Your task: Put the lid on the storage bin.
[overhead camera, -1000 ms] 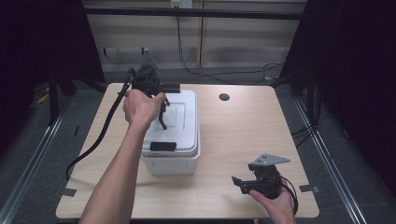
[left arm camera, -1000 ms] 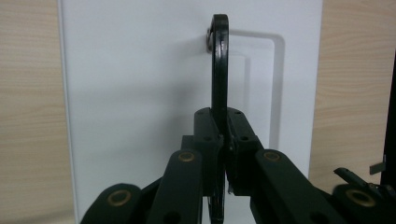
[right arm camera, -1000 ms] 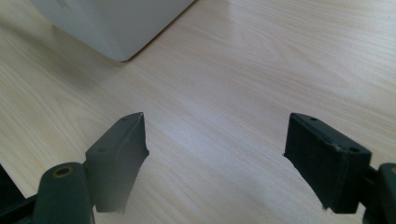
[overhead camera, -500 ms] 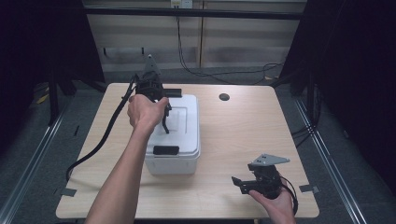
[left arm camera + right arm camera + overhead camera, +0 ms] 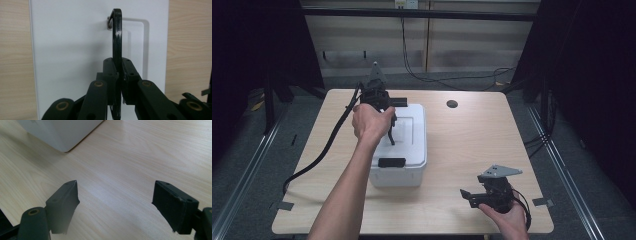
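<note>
High view: my left tool (image 5: 384,112) grips the black handle (image 5: 390,134) raised off the lid of the white box (image 5: 404,150), which sits left of centre on the surface (image 5: 472,145); right tool (image 5: 484,194) idles near the front edge.
Left gripper view: jaws clamped tight on the handle (image 5: 116,37), its far end pivoted at the lid.
Right gripper view: jaws wide, nothing between; box corner (image 5: 62,135) ahead.
Step, my guess: lifting by the handle; next needs a straight, steady pull.
</note>
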`<state>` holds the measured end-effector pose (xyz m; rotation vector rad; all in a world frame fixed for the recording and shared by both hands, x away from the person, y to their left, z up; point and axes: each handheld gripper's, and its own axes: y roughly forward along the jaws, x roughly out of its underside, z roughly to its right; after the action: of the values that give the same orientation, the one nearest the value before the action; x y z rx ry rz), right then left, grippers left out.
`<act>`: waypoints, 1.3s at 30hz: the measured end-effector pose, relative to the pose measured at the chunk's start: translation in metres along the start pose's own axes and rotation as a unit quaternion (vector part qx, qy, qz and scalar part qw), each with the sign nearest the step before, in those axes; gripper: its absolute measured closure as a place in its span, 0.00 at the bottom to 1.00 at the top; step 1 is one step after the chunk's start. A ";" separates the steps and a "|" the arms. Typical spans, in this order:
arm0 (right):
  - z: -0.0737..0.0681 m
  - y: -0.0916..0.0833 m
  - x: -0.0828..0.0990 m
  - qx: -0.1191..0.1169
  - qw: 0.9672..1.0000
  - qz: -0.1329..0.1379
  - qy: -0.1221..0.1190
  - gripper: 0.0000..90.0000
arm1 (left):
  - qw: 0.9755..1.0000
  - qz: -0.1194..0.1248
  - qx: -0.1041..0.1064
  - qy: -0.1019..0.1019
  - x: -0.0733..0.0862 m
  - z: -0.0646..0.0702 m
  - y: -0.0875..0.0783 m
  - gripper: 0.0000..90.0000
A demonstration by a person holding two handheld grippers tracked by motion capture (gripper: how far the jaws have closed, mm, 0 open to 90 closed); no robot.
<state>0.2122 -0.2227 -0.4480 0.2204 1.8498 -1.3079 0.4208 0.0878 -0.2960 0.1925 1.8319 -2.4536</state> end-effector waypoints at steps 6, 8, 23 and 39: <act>0.000 0.000 0.000 0.001 1.000 -0.001 0.000 0.22 | 1.000 -0.006 -0.002 0.003 0.000 0.000 0.003 0.93; 0.000 0.000 0.000 0.001 1.000 -0.001 -0.001 0.23 | 1.000 -0.007 -0.001 0.003 -0.001 0.000 0.002 0.93; 0.000 0.000 0.000 0.000 1.000 -0.002 -0.002 0.22 | 1.000 -0.013 0.001 0.011 -0.003 -0.004 0.004 0.94; 0.000 0.001 0.000 -0.001 1.000 -0.002 -0.002 0.22 | 0.999 -0.017 0.014 0.024 -0.006 -0.014 0.011 0.88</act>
<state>0.2122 -0.2223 -0.4487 0.2133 1.8480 -1.3082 0.4290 0.0976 -0.3097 0.2264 1.8336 -2.5204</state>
